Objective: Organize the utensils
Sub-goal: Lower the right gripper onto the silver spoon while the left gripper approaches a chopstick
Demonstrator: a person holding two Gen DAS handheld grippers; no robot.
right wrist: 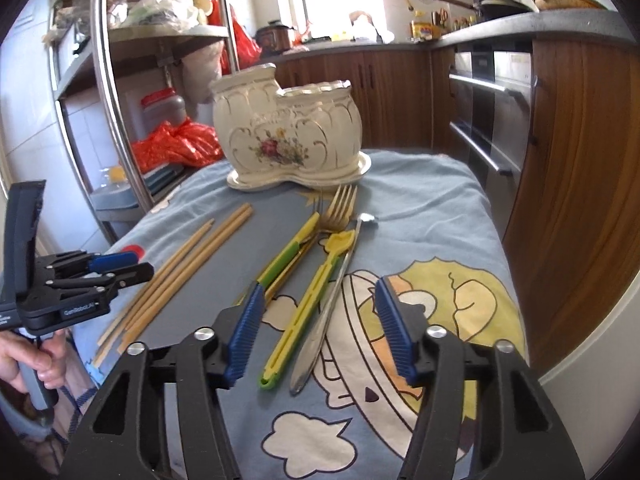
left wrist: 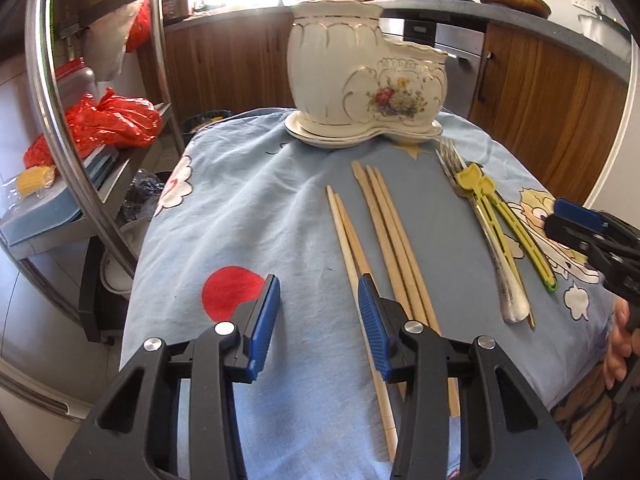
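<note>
Behind blue cloth (right wrist: 420, 208), left tool (right wrist: 120, 270) marked "GenRobot.AI".

We cannot see the near ends of the chopsticks (left wrist: 384, 240) behind the left gripper (left wrist: 319, 312), and the gold fork (right wrist: 340, 208) lies partly under the yellow-green utensils (right wrist: 304, 312).

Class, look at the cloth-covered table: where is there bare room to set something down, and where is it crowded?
Free: the cloth left of the chopsticks, and the right edge beside the spoon. Crowded: the middle strip from chopsticks to forks, before the ceramic holder.
</note>
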